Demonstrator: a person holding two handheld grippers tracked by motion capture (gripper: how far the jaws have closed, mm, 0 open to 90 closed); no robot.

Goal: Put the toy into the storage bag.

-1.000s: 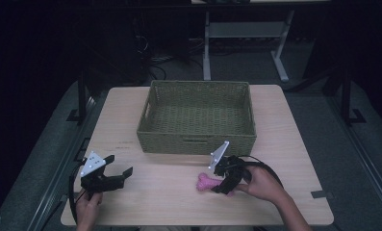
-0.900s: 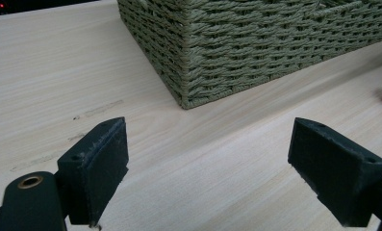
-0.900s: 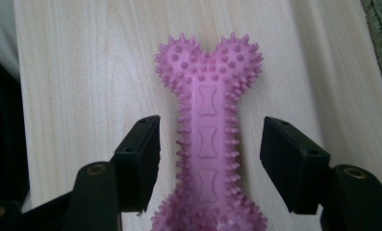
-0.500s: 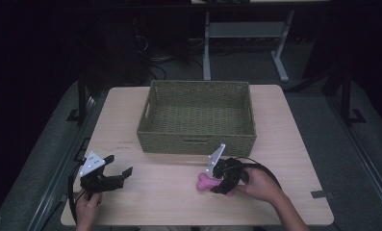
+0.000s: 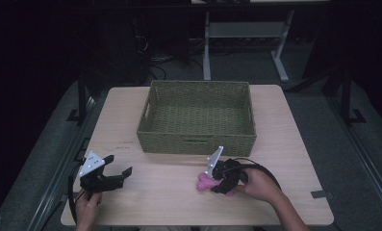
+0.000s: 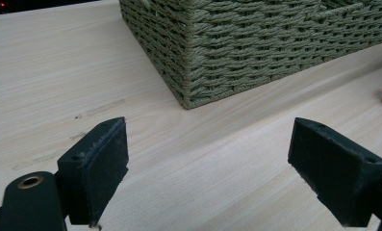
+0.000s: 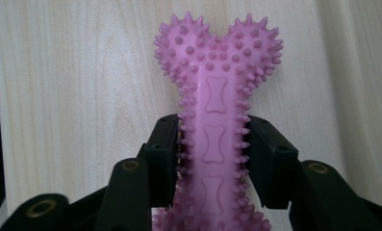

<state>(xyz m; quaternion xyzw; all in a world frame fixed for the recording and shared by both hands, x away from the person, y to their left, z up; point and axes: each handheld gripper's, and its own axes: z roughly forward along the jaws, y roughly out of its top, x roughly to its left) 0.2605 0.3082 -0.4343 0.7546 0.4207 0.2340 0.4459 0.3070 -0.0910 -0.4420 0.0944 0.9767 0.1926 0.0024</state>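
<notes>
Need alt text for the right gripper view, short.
A pink spiky bone-shaped chew toy is clamped by its shaft between the right tool's two black jaws, its knobbed end pointing away over a pale wooden table.

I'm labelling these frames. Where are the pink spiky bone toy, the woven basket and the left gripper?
pink bone toy (image 7: 217,91), right gripper view, upper shaft below its knobbed end.
woven basket (image 5: 197,143), high view, near outer wall.
left gripper (image 6: 208,178), left gripper view, midway between its open jaws.

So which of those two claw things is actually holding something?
The right gripper, in the hand nearer the basket's front right corner: its jaws are clamped on the shaft of a pink spiky toy bone. The left gripper gapes open over bare table.
</notes>
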